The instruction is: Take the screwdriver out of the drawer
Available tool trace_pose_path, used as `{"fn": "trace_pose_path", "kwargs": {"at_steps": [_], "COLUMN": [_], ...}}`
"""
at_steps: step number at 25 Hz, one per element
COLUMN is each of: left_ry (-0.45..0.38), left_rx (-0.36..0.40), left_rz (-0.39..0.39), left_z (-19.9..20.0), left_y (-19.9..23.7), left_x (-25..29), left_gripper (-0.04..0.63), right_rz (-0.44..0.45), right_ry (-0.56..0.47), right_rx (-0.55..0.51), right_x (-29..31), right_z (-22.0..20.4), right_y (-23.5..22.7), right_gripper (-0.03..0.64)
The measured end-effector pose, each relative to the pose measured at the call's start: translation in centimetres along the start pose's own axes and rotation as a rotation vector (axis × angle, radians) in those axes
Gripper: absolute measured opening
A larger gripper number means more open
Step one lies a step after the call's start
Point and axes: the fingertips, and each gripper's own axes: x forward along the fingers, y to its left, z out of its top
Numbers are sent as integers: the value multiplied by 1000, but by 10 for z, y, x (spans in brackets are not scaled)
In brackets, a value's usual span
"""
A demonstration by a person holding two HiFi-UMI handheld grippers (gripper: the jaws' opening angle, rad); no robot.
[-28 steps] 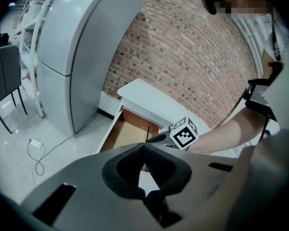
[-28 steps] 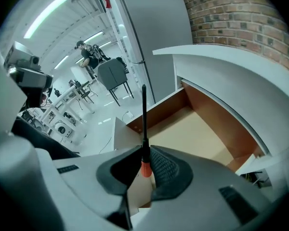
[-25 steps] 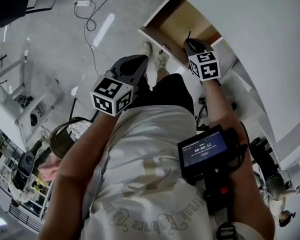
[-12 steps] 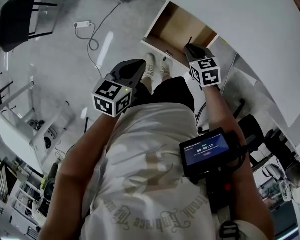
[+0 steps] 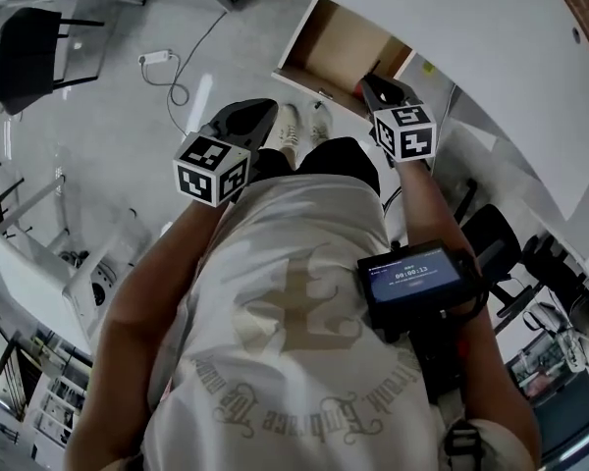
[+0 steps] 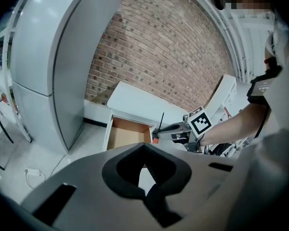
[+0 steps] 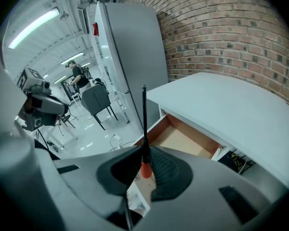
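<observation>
The screwdriver (image 7: 144,124) has a thin black shaft and an orange collar, and it stands up between the jaws of my right gripper (image 7: 143,171), which is shut on it. In the head view the right gripper (image 5: 373,84) is held in front of the open wooden drawer (image 5: 336,49), clear of it. The drawer (image 7: 183,139) looks bare inside. My left gripper (image 5: 263,116) hangs lower left over the floor, jaws together with nothing between them. From the left gripper view the right gripper (image 6: 172,128) and the screwdriver (image 6: 161,120) show beside the drawer (image 6: 126,134).
The drawer sits under a white desktop (image 5: 491,57) against a brick wall (image 6: 168,52). A tall grey cabinet (image 6: 53,71) stands left of it. On the floor lie a power strip with cable (image 5: 157,59) and a chair (image 5: 39,37); the person's shoes (image 5: 300,124) are by the drawer.
The right gripper keeps the screwdriver and stays in front of the drawer. The left gripper has drifted slightly left. The head camera has shifted, showing more of the desk.
</observation>
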Motion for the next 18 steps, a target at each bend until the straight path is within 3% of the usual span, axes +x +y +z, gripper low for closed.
{"fn": "trace_pose_path", "kwargs": {"at_steps": [8, 18], "left_ry": [-48, -68], "left_rx": [49, 84], "left_rz": [-18, -36], "left_z": [29, 55], "left_y": [-28, -12], "left_x": [-8, -2], "left_gripper": [20, 21], "right_rz": [-26, -33], "right_ry": [-102, -178], "right_rx": [22, 5], "right_x": [-52, -72], "right_z": [25, 50], "right_y": [-2, 5], "right_gripper": [67, 67]}}
